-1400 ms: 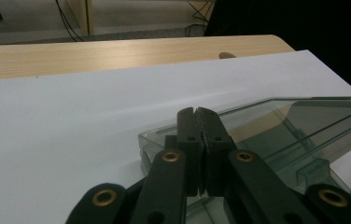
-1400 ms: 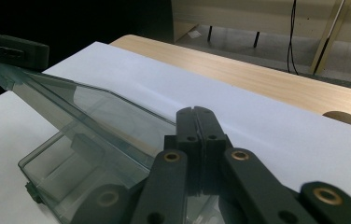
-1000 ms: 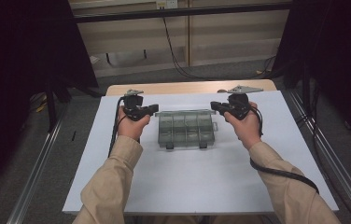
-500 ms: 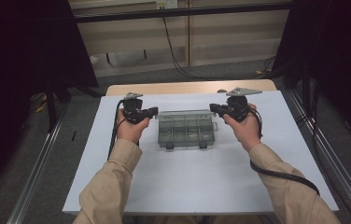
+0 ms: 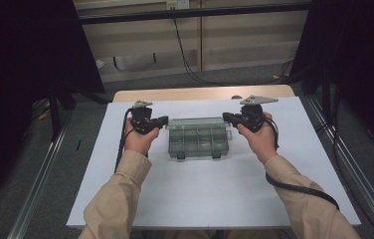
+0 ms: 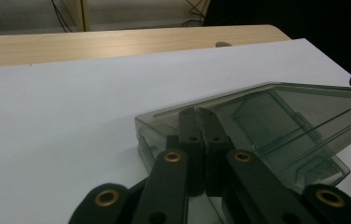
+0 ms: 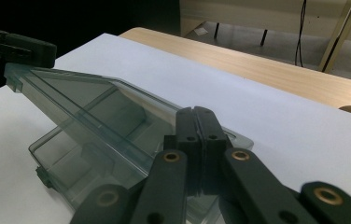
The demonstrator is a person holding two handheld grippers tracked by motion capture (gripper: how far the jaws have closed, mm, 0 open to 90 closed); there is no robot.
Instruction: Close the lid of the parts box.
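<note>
Lid (image 7: pixel 85 100) of the clear compartment box (image 5: pixel 198 141), mid-table on the white sheet (image 5: pixel 215 199), stands partly raised; left gripper (image 5: pixel 164 120) and right gripper (image 5: pixel 226 117), jaws pressed together, flank its far corners. Full opening remains.

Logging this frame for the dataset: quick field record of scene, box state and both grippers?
surface: white sheet over a wooden table
object: clear compartment box, mid-table between the grippers
lid: raised at an angle above the base in both gripper views, not flat shut
contents: compartments look empty
left gripper: jaws shut, tips at the box's left end under the lid's edge
right gripper: jaws shut, tips at the box's right end
contact: lid seems to rest on the tips; exact touch unclear
</note>
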